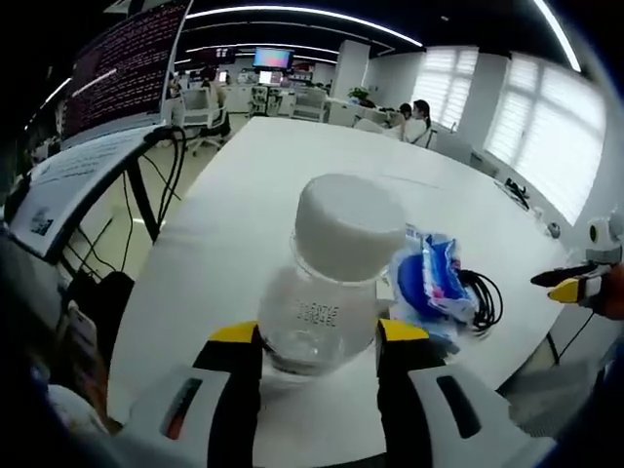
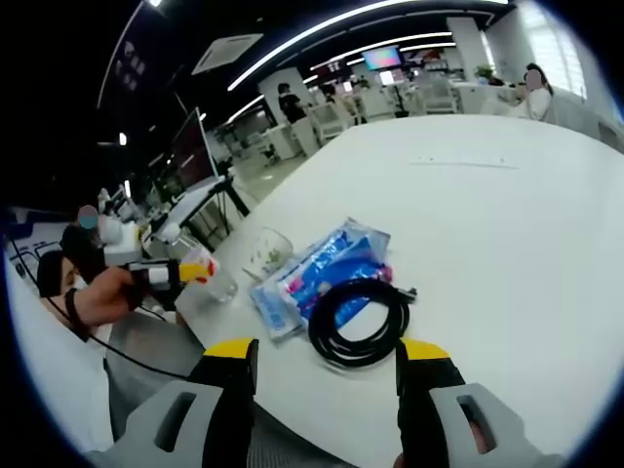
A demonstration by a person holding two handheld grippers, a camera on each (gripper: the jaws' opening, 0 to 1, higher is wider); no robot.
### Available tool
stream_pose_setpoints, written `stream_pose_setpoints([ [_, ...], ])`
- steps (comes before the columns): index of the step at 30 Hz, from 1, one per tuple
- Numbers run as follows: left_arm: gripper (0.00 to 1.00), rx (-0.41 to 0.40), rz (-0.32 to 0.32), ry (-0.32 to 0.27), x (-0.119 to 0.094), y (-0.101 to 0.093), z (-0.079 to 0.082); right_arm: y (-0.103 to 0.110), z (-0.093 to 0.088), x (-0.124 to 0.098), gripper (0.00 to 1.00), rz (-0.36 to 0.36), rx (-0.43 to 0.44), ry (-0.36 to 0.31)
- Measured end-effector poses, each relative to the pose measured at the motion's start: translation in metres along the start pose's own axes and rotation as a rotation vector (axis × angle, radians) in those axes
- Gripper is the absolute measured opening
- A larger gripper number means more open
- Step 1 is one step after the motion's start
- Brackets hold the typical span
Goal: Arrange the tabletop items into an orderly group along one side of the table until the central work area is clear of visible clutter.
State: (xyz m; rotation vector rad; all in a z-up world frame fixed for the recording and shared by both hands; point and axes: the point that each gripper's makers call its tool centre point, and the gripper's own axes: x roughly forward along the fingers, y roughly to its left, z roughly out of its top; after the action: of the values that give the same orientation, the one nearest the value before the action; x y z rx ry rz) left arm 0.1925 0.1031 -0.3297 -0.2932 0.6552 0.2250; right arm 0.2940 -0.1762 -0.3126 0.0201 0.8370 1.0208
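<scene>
three items sit close together near one edge of the broad white table [image 1: 292,166]: a clear plastic bottle with a white screw cap [image 1: 331,283], a blue and white crinkled plastic packet [image 1: 434,283] and a coiled black cable [image 1: 483,297]. in the left gripper view the bottle stands upright between the yellow-tipped jaws of the left gripper [image 1: 320,336], which press against its lower body on both sides, gripping it just above or on the table surface; which, i cannot tell. the packet lies just beside the bottle, and the cable lies against the packet's far side. in the right gripper view the right gripper [image 2: 328,351] has its jaws spread wide, holding nothing, with the cable coil [image 2: 359,322] between and just ahead of the tips, partly overlapping the packet [image 2: 317,273]. the left gripper [image 2: 161,275] comes in there from the left in a person's hand [image 2: 102,295], with the bottle [image 2: 210,273] at its tip. a small clear glass [image 2: 265,252] stands near the packet. desks, monitors and seated people fill the office behind.
</scene>
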Motion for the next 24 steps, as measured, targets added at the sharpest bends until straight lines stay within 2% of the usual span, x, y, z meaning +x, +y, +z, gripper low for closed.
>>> stream_pose_setpoints([
  [12, 0.48, -0.096, 0.078, -0.031, -0.008, 0.004, 0.02, -0.002, -0.003, -0.002, 0.58, 0.017, -0.017, 0.019],
  [16, 0.48, -0.163, 0.12, -0.048, -0.012, 0.007, 0.024, -0.005, -0.001, -0.003, 0.58, 0.024, -0.025, 0.022],
  [22, 0.44, -0.148, 0.145, -0.109, -0.024, -0.006, 0.048, -0.013, 0.001, -0.005, 0.58, 0.037, -0.046, 0.033],
  [24, 0.41, -0.127, 0.162, -0.138, -0.026, -0.004, 0.055, -0.016, 0.002, -0.006, 0.58, 0.041, -0.051, 0.038],
])
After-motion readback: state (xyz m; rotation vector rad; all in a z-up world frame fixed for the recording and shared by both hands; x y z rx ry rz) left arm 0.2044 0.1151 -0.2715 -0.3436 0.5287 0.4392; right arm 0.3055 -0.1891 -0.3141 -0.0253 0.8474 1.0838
